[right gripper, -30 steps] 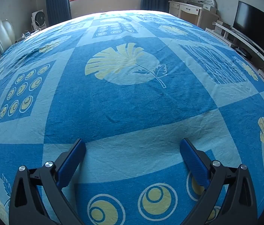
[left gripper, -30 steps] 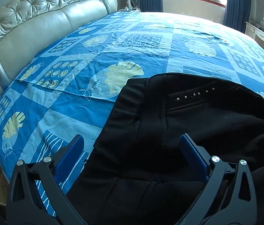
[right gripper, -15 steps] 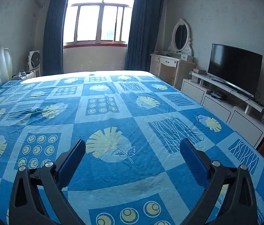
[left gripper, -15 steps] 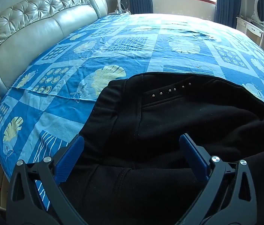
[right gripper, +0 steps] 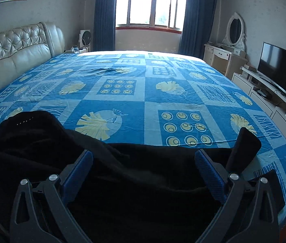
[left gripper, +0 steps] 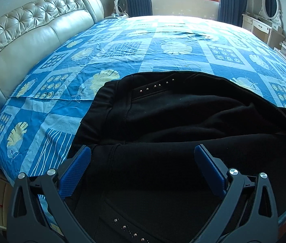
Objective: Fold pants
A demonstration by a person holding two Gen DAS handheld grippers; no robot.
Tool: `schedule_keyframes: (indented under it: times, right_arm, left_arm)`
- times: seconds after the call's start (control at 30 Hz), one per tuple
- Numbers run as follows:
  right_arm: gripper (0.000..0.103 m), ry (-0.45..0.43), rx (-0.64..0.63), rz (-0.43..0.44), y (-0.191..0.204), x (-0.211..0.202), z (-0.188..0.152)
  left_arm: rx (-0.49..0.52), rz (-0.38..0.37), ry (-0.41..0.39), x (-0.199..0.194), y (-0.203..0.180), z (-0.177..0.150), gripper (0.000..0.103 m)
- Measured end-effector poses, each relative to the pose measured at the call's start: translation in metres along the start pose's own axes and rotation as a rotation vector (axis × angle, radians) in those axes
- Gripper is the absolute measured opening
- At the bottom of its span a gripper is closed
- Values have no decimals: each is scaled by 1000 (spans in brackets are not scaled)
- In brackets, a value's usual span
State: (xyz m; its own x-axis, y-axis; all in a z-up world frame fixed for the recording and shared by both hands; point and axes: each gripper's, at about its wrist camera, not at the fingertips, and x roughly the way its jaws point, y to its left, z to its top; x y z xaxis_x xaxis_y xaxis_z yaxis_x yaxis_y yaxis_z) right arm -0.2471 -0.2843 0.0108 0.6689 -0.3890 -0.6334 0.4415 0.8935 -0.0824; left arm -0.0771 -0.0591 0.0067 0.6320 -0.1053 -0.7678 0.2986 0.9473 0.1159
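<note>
On the near edge of the bed (right gripper: 147,101), over the blue patchwork bedspread (left gripper: 122,60) printed with pale yellow leaves and ringed dots: a pair of black pants (left gripper: 183,125), lying rumpled, not flat. Waist end toward the tufted beige leather headboard (left gripper: 31,32). Row of small metal studs (left gripper: 155,85) along a pocket seam near the top; a second scatter of studs low in the left wrist view, close to the camera. Fabric bunched in soft folds through the middle.

Left gripper (left gripper: 143,160): hovers over the pants' waist section, blue-padded fingers (left gripper: 76,168) spread wide, nothing between them. Left pad sits over the garment's edge where black cloth meets bedspread.

Right gripper (right gripper: 144,162): likewise spread wide and empty, poised over the leg portion. In this view the pants (right gripper: 122,182) run across the whole lower frame; one cuff or fold (right gripper: 244,147) stands up just beyond the right finger. Whether either tool touches the cloth, cannot tell.

Room beyond: window (right gripper: 151,6) with dark blue curtains at the far side of the bed, small white fan (right gripper: 85,38) in the corner, cream dressing table with oval mirror (right gripper: 234,30), flat television (right gripper: 281,68) on a low white cabinet along the right wall.
</note>
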Motion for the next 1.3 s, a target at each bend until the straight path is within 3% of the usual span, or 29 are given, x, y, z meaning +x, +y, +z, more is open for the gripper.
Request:
schedule_keyframes:
  times: [0.37,0.83,1.17,1.3]
  right_arm:
    - [99,73,38,36,7,-29,-47]
    - [99,58,24,73,18,-48,-44]
    - [99,54,-21,107,32,-40,-31]
    - [99,66,-32,126,34,-33,-27]
  left_arm:
    - [-6,-43,25,-25,-7,-28,101]
    - [-54,-95,50,-28,5,-40,101]
    - [36,-83,19,-22,1,-40,101]
    - [0,-136,59,-12,6,-40,99]
